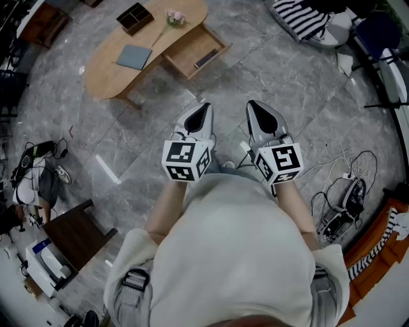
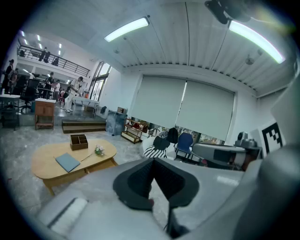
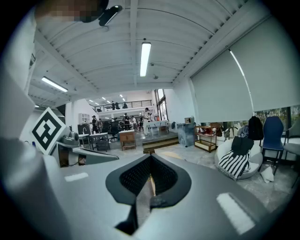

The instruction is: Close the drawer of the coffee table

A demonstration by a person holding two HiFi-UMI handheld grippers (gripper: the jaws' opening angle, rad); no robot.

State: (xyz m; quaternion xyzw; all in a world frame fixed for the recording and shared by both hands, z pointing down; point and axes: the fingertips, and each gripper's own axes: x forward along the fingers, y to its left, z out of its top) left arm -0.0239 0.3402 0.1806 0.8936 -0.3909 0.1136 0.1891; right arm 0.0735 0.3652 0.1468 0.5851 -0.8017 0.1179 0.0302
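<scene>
Standing well short of the work, the person holds the left gripper (image 1: 203, 110) and the right gripper (image 1: 254, 107) side by side just in front of the body. Each has its jaws pressed together with nothing between them. Below them lies only grey marble floor (image 1: 160, 166), and a tangle of cables (image 1: 339, 185) trails off to the person's right.

Farther on, well apart from both grippers, is the low wooden desk (image 1: 105, 73), and its drawer (image 1: 195, 50) is pulled out toward the person. A small dark item (image 1: 206, 59) lies in the drawer. On the desk top sit a blue notebook (image 1: 133, 57), a divided box (image 1: 135, 18) and a sprig of flowers (image 1: 174, 17).

By this look, nothing of the task is done. The drawer is open and neither gripper has reached it, so the approach and the push both remain.

Only the head view shows the drawer's open tray and how much floor lies between it and the grippers. The left gripper view sees the desk from the side, low and to the left of the shut jaws. From there I cannot tell how far the drawer stands out. The right gripper view misses the desk altogether. It shows a striped cushion (image 3: 234, 164), a blue chair (image 3: 273, 133) and people at distant workbenches.
</scene>
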